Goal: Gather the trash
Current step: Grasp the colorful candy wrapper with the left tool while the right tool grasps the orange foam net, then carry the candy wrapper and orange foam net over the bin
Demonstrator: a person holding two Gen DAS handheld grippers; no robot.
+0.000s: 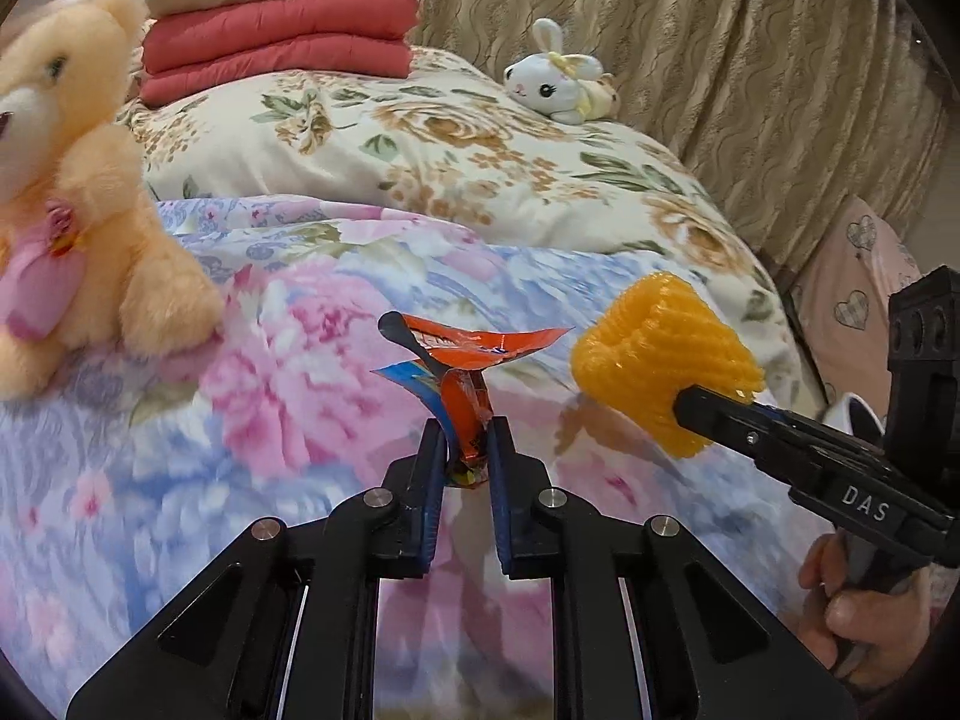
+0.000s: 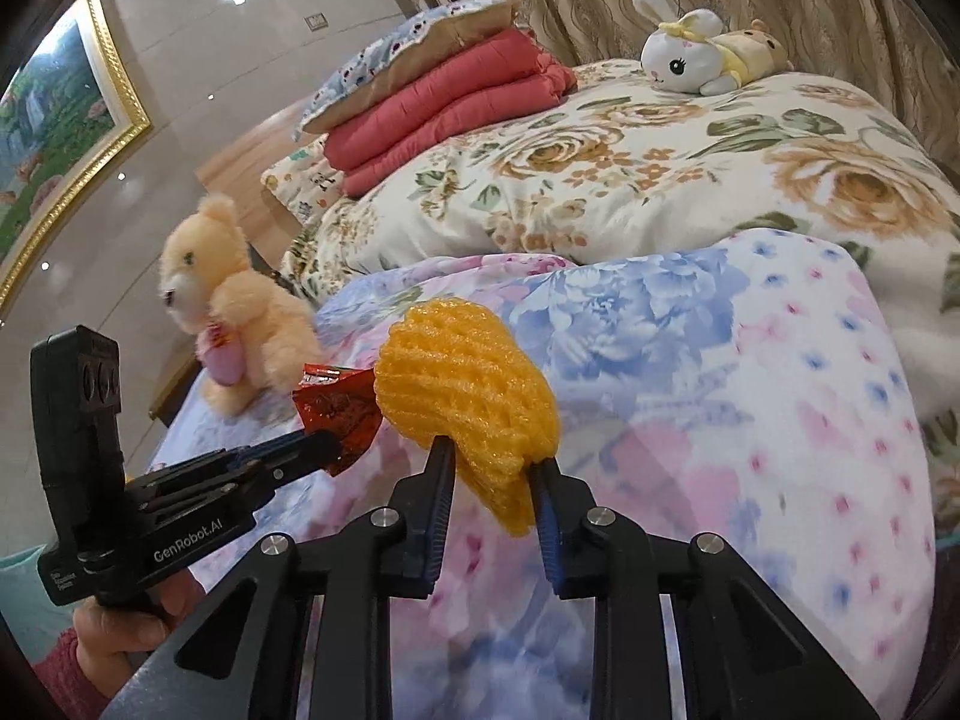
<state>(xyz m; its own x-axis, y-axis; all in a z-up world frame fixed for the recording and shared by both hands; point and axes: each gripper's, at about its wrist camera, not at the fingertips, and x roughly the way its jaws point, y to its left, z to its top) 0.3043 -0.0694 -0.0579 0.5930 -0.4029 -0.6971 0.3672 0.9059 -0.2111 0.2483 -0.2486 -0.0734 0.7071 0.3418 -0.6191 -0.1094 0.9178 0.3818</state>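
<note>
My left gripper (image 1: 467, 429) is shut on a crumpled red snack wrapper (image 1: 465, 360) and holds it above the pink and blue floral quilt (image 1: 300, 372). In the right wrist view the same wrapper (image 2: 339, 405) sits at the tip of the left gripper (image 2: 327, 444). My right gripper (image 2: 491, 462) is shut on an orange foam fruit net (image 2: 465, 384), held above the quilt (image 2: 750, 420). In the left wrist view the net (image 1: 660, 354) sticks out of the right gripper (image 1: 699, 408), just right of the wrapper.
A peach teddy bear (image 1: 78, 180) sits on the quilt at the left. A cream floral duvet (image 1: 480, 150) lies behind, with folded red blankets (image 1: 276, 42) and a white bunny plush (image 1: 555, 75) on it. Curtains (image 1: 750, 60) hang at the right.
</note>
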